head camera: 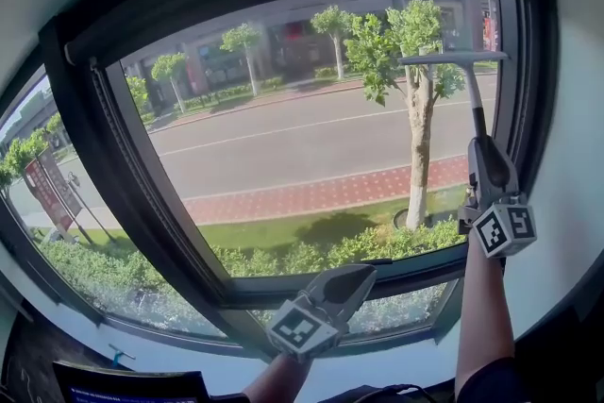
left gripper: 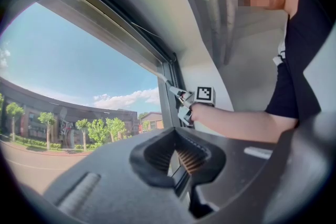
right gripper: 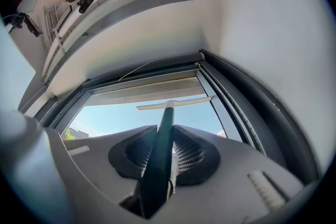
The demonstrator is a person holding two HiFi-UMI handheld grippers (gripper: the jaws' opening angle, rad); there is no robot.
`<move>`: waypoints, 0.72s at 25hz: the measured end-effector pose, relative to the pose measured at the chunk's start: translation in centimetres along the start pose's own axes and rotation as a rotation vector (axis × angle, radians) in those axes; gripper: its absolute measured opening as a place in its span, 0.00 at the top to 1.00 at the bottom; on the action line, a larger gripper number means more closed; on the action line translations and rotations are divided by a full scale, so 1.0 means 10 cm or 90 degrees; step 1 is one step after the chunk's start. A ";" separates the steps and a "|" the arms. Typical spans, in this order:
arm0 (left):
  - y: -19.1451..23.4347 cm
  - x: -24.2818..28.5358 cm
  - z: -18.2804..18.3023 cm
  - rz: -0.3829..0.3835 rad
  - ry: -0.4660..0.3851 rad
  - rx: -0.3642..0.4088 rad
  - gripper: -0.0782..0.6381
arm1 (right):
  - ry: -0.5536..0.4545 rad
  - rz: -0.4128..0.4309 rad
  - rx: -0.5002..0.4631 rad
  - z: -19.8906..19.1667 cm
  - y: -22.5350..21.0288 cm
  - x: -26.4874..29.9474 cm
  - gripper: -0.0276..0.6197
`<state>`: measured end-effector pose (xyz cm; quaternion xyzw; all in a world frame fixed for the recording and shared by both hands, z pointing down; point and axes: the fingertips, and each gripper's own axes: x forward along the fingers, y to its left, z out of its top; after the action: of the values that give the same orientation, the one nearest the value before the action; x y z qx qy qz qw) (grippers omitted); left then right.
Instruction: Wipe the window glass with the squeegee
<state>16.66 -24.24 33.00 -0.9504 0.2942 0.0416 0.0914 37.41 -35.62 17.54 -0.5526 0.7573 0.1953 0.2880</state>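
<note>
Right gripper view: right gripper's (right gripper: 167, 157) fingers (right gripper: 190, 152) clamp the squeegee (right gripper: 164, 126), handle end hidden; left gripper's (left gripper: 176, 157) narrowly apart.

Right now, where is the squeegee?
In the head view, the squeegee sits at the upper right of the glass, near the right frame, its handle held by the right gripper.

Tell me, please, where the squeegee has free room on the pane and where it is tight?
Free: glass left of the squeegee up to the left frame, and below it to the bottom frame. Tight: the right frame beside the blade, and near the left gripper.
</note>
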 end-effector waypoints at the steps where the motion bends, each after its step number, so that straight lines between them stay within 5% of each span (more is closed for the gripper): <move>1: 0.00 0.00 0.00 -0.001 0.000 -0.001 0.89 | 0.001 -0.001 -0.001 -0.01 0.00 -0.01 0.81; 18: -0.10 -0.08 -0.11 -0.006 0.013 -0.016 0.89 | 0.035 -0.016 0.018 -0.28 0.03 -0.36 0.81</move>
<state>16.60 -23.26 34.35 -0.9534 0.2898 0.0349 0.0762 37.27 -34.64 22.01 -0.5635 0.7605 0.1656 0.2770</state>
